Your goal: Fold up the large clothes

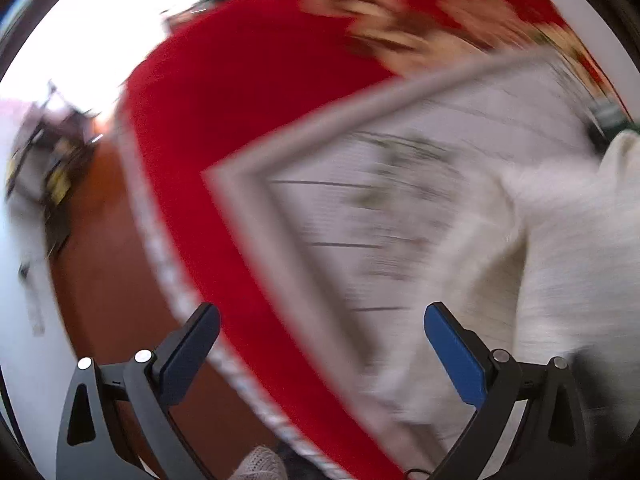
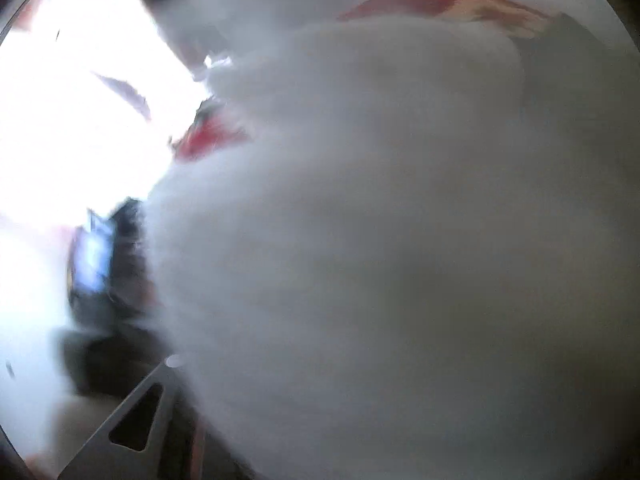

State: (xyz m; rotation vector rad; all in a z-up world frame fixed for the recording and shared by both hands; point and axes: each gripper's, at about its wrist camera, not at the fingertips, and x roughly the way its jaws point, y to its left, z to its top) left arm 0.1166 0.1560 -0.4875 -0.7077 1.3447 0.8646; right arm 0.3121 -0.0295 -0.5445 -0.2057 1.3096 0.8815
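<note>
A white garment (image 1: 568, 240) lies at the right of the left wrist view, blurred by motion, over a pale sheet with thin dark lines (image 1: 380, 208). My left gripper (image 1: 320, 340) is open and empty, its blue pads (image 1: 456, 356) wide apart above the sheet's edge. In the right wrist view the white garment (image 2: 380, 260) fills nearly the whole frame, right against the lens. It hides my right gripper's fingertips; only part of the left finger's frame (image 2: 140, 412) shows.
A red cloth with a white trim and flower pattern (image 1: 248, 92) covers the surface under the sheet. Reddish-brown floor (image 1: 104, 264) and dark furniture (image 1: 56, 176) lie to the left. A bright window glare (image 2: 72, 120) fills the left of the right wrist view.
</note>
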